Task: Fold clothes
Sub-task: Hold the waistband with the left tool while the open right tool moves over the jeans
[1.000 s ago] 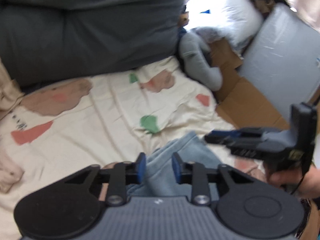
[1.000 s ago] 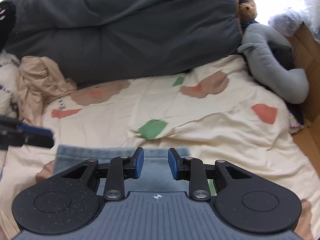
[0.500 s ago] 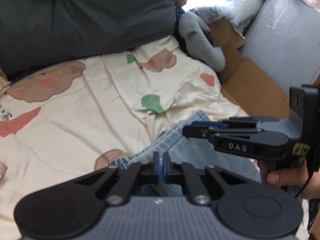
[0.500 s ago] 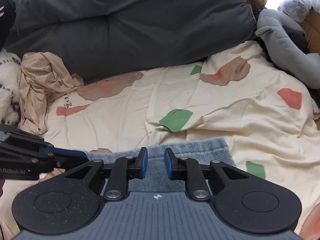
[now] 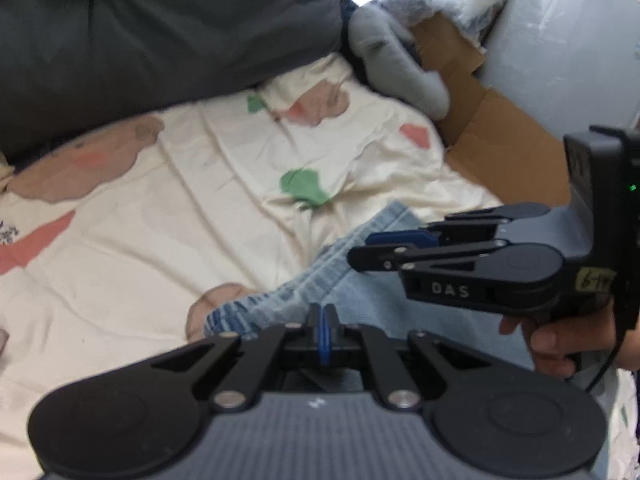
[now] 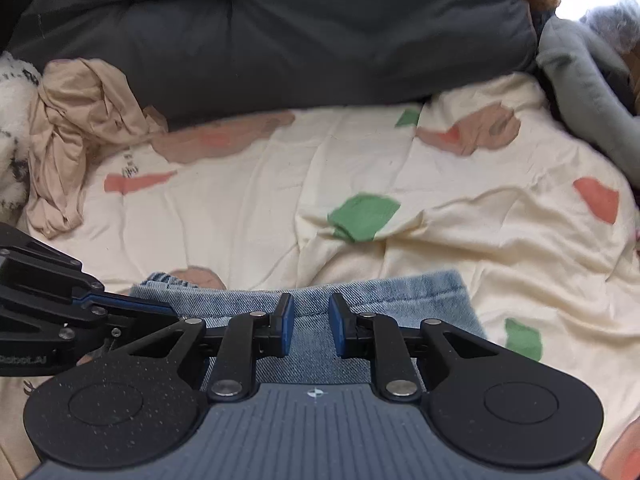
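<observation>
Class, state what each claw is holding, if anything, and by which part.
Left claw: shut on the denim garment's top edge near its corner. Right claw: jaws apart over the same edge, gripping nothing visibly.

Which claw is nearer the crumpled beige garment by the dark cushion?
Left. The left claw sits at the denim's corner on the side where the beige garment lies. The right claw is at the denim's middle edge, farther away.

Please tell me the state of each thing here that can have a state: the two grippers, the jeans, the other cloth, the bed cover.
left gripper: shut, at the denim edge.
right gripper: jaws apart over the denim, not pinching.
denim garment: lying flat, top edge doubled over.
beige garment: crumpled, unfolded.
patterned sheet: spread, wrinkled.
</observation>
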`<state>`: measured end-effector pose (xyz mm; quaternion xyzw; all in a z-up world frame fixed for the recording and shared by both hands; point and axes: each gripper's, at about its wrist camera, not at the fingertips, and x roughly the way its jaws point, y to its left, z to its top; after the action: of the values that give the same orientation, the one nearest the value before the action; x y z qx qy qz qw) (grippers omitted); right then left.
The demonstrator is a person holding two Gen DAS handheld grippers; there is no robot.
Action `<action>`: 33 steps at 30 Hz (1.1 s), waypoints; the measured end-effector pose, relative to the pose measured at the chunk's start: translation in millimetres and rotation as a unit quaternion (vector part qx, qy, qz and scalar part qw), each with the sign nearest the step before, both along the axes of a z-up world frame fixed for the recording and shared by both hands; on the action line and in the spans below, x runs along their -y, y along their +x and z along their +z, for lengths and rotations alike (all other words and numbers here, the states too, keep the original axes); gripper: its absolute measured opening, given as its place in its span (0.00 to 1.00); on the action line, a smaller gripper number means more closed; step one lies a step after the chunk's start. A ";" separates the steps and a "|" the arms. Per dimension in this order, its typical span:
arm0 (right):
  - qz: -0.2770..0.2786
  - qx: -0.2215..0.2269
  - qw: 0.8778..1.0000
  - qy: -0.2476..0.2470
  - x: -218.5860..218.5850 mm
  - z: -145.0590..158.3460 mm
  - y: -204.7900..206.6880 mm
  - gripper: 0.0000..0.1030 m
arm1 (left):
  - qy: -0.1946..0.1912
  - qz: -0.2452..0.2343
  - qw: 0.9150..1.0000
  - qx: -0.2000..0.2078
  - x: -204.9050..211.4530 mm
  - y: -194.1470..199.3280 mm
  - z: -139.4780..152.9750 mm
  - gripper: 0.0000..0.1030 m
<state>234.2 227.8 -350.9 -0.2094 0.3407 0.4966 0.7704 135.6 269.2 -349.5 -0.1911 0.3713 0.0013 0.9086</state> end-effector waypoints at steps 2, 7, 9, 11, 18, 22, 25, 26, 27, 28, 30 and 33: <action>0.000 0.009 1.000 0.012 8.3 8.4 -2.3 0.25 | -0.011 -0.005 1.000 0.013 3.5 -5.4 8.0 0.04; -0.006 0.012 0.999 0.031 34.5 19.0 -4.8 0.25 | -0.019 -0.034 0.999 0.022 16.1 -6.6 9.6 0.10; -0.011 0.007 1.000 0.027 40.3 15.8 -4.5 0.25 | -0.016 -0.041 0.999 0.012 19.5 -3.2 2.5 0.10; -0.012 0.004 1.000 0.017 42.6 8.6 -5.8 0.25 | 0.004 -0.046 0.999 -0.004 19.0 0.3 -6.7 0.07; -0.026 0.001 1.000 0.001 34.1 -14.7 -6.0 0.24 | 0.023 -0.053 0.998 -0.019 11.4 7.3 -18.6 0.03; -0.037 -0.005 0.999 0.000 32.7 -14.9 -5.8 0.24 | 0.011 -0.027 0.999 -0.020 10.1 3.8 -13.3 0.03; -0.061 -0.016 0.998 -0.001 35.1 -7.7 -8.4 0.25 | 0.003 -0.022 1.000 -0.015 12.1 -3.4 -4.9 0.03; -0.059 -0.011 0.998 0.001 36.2 -4.6 -12.5 0.26 | 0.001 -0.025 1.000 -0.013 13.2 -6.0 -1.5 0.04; -0.057 -0.006 0.998 0.003 37.4 -1.4 -16.8 0.26 | -0.001 -0.028 1.000 -0.011 14.4 -8.5 1.8 0.04; -0.049 -0.008 0.999 0.009 39.5 0.7 -20.5 0.26 | 0.000 -0.033 0.999 -0.012 16.1 -9.9 4.8 0.05; -0.030 -0.015 0.999 0.020 45.0 3.2 -28.5 0.25 | -0.001 -0.044 0.999 -0.015 19.4 -11.1 9.5 0.05; -0.014 0.001 1.000 0.016 52.9 3.9 -40.1 0.25 | 0.012 -0.060 0.998 -0.012 28.1 -13.3 14.2 0.06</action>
<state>194.1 174.9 -347.0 -0.1927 0.3350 0.4909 0.7808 122.3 241.1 -335.3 -0.1580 0.3926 -0.0467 0.9048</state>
